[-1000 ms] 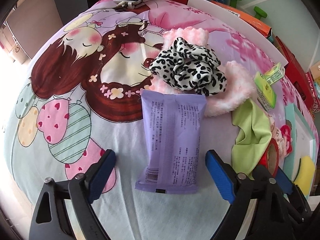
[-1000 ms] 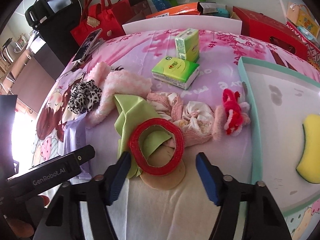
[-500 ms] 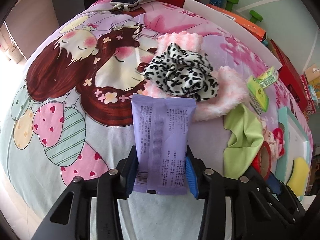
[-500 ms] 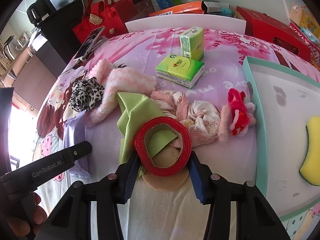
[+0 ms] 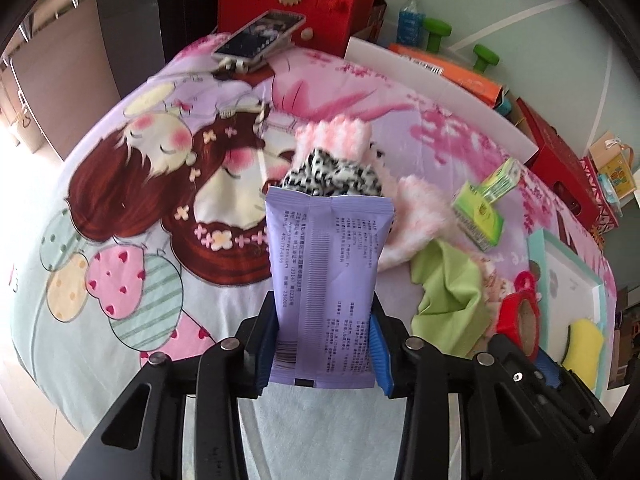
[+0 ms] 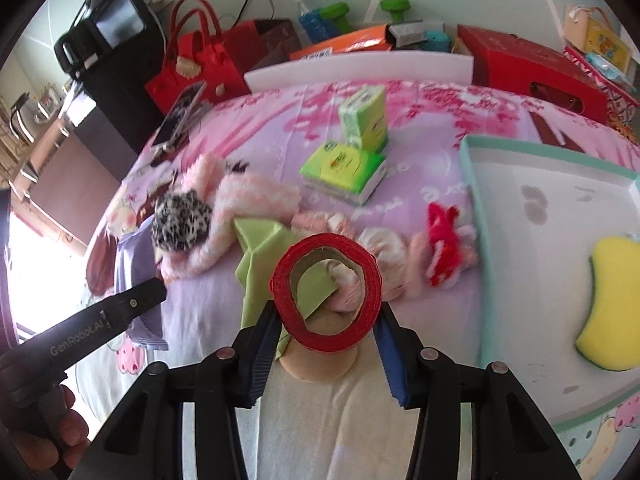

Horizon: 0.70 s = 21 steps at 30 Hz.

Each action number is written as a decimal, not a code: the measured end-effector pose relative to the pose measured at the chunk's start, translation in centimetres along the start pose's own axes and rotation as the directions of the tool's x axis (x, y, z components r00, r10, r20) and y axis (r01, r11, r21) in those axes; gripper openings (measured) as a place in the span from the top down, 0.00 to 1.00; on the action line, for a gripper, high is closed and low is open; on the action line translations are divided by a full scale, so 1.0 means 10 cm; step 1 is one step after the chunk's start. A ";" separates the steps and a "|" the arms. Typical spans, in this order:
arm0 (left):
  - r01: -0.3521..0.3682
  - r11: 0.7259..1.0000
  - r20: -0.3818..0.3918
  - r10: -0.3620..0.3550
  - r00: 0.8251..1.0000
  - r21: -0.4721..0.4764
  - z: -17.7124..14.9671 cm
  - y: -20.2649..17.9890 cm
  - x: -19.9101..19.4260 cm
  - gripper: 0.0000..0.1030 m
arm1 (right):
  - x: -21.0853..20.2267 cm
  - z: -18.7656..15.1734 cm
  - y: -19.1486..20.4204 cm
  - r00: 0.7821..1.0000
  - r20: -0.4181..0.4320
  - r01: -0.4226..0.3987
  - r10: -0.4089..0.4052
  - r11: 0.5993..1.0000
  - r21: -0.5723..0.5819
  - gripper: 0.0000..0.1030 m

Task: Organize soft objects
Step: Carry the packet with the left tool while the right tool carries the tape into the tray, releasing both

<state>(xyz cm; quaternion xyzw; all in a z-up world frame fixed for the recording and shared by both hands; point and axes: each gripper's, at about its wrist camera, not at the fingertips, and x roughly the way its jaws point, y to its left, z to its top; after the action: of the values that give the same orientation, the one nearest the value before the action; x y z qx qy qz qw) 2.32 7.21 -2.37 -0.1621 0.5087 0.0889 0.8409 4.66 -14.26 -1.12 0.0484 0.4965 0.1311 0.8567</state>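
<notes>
My left gripper is shut on a purple wipes pack and holds it lifted above the bedsheet. My right gripper is shut on a red tape roll and holds it raised and tilted. On the sheet lie a leopard-print scrunchie, a fluffy pink cloth, a green cloth, a pale pink garment and a red plush hair tie. The left gripper's body shows at the left of the right wrist view.
Two green tissue packs sit mid-bed. A teal-rimmed white tray at the right holds a yellow sponge. A phone lies at the far edge. Red bags and boxes stand behind the bed.
Both grippers closed from open: the left on the purple pack, the right on the red tape roll. Both then lifted their objects off the sheet.
</notes>
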 end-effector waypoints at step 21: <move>0.104 0.951 -0.011 -0.105 0.994 0.293 0.11 -1.22 -0.14 0.59 | -0.46 0.24 -1.00 0.973 0.027 0.217 -0.227 0.955 0.199 0.51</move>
<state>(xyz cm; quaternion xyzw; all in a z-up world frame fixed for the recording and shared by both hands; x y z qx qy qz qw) 6.43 -3.77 1.57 -0.0624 0.5050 -0.0317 0.8603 6.34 -24.98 1.82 0.0793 0.4876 -0.0166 0.8693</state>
